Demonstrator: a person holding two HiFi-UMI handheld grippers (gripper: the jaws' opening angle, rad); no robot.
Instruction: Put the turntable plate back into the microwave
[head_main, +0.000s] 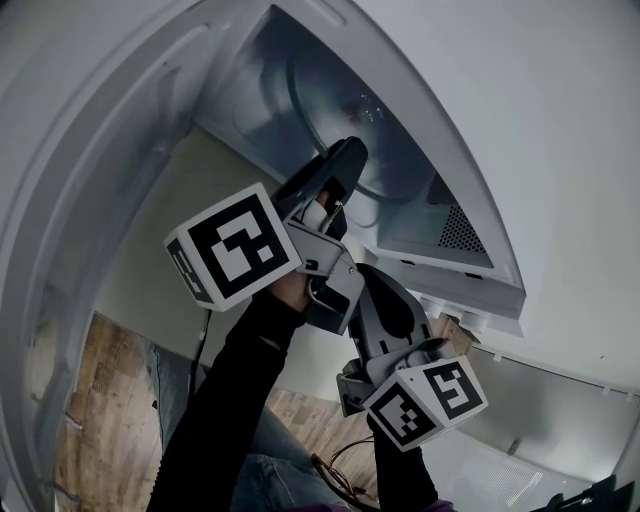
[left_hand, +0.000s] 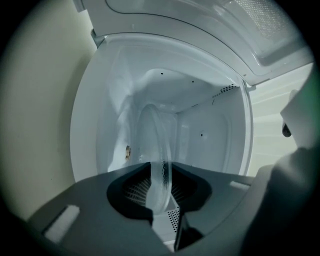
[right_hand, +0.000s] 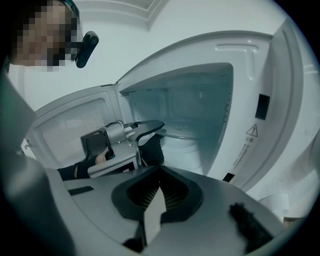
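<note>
The open microwave (head_main: 440, 150) fills the top of the head view. The clear glass turntable plate (head_main: 335, 110) is inside its white cavity. My left gripper (head_main: 340, 165) reaches into the cavity and is shut on the plate's near rim. In the left gripper view the plate (left_hand: 156, 145) shows edge-on, with the rim pinched between the dark pads at the left gripper (left_hand: 161, 172). My right gripper (head_main: 372, 275) hangs just outside and below the opening, shut with nothing in it. The right gripper view shows the left gripper (right_hand: 147, 126) over the plate (right_hand: 187, 131); whether the plate rests on the cavity floor I cannot tell.
The microwave door (right_hand: 65, 132) with its mesh window stands swung open beside the left arm. The front frame with a warning label (right_hand: 251, 131) borders the opening on the other side. A vent grille (head_main: 460, 230) sits in a cavity wall. Wood floor (head_main: 110, 420) lies below.
</note>
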